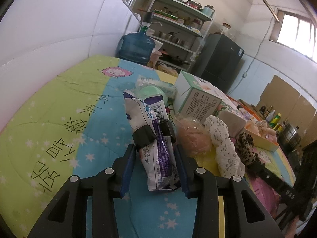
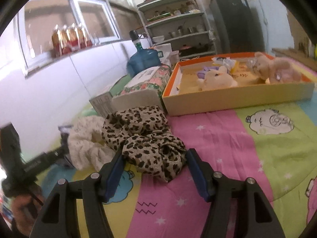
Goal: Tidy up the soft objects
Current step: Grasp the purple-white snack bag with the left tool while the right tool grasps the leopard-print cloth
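Clamped between the fingers of the left gripper [image 1: 156, 136] is a white-and-purple plastic packet [image 1: 156, 138], which stands up off the cartoon-print quilt [image 1: 59, 103] with a green round pad [image 1: 152, 92] just beyond it and a pink mesh ball [image 1: 193, 136] just to its right. Jaws of the right gripper [image 2: 155, 158] stand apart on either side of a leopard-print cloth [image 2: 142, 136] that lies bunched on the quilt — whether the pads touch it cannot be told. A cream lace cloth [image 2: 87, 140] sits to its left, and further off to the right an orange-rimmed cardboard tray [image 2: 237, 95] holds two plush toys [image 2: 218, 79] — one cream, one pinkish.
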`<state>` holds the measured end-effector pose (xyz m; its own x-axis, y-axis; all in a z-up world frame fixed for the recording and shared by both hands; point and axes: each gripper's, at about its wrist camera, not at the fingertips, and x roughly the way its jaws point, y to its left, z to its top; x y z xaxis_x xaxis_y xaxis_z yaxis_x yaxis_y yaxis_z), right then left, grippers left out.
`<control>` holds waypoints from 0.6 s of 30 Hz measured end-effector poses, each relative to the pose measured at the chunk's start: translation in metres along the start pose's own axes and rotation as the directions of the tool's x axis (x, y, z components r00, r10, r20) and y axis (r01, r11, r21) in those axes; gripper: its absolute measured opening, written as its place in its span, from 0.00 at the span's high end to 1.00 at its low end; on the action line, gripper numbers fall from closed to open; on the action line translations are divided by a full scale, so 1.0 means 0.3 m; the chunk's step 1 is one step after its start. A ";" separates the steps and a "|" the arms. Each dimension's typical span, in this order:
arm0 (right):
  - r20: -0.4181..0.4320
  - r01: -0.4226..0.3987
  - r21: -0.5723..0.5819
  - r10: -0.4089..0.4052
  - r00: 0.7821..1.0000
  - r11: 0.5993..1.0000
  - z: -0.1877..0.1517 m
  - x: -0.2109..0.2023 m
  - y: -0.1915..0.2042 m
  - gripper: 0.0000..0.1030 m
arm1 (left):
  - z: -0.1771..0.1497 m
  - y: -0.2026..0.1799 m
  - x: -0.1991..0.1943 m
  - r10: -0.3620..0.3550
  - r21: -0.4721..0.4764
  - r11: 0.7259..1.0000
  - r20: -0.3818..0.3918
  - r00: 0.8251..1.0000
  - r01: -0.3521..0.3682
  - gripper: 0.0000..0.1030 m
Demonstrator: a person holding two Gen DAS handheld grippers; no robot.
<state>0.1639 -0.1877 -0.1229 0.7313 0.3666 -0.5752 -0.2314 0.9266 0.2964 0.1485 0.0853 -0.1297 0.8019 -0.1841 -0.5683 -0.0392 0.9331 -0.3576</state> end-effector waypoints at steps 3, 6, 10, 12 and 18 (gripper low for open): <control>-0.031 0.044 -0.066 -0.047 0.998 0.997 0.009 0.012 0.031 0.38 | -0.001 0.000 0.000 0.000 0.000 1.000 0.000 1.000 0.000 0.60; -0.031 0.069 -0.085 -0.072 0.997 0.994 0.009 0.018 0.050 0.38 | -0.002 0.000 -0.002 -0.001 -0.001 1.000 0.000 1.000 0.001 0.60; -0.007 0.138 -0.163 -0.141 0.990 0.977 -0.014 0.030 0.097 0.38 | -0.004 -0.001 -0.004 0.000 0.002 1.000 0.001 1.000 0.000 0.60; -0.021 0.147 -0.163 -0.152 0.988 0.976 -0.006 0.034 0.100 0.38 | -0.003 0.000 -0.003 -0.002 -0.001 1.000 0.000 1.000 0.002 0.60; 0.001 0.180 -0.155 -0.182 0.983 0.971 -0.010 0.032 0.090 0.64 | -0.003 -0.004 -0.004 -0.002 0.012 1.000 0.003 1.000 0.002 0.61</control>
<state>0.1627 -0.1590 -0.1226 0.7618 0.1919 -0.6188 -0.1930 0.9790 0.0660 0.1470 0.0841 -0.1293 0.8040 -0.1851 -0.5650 -0.0303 0.9363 -0.3498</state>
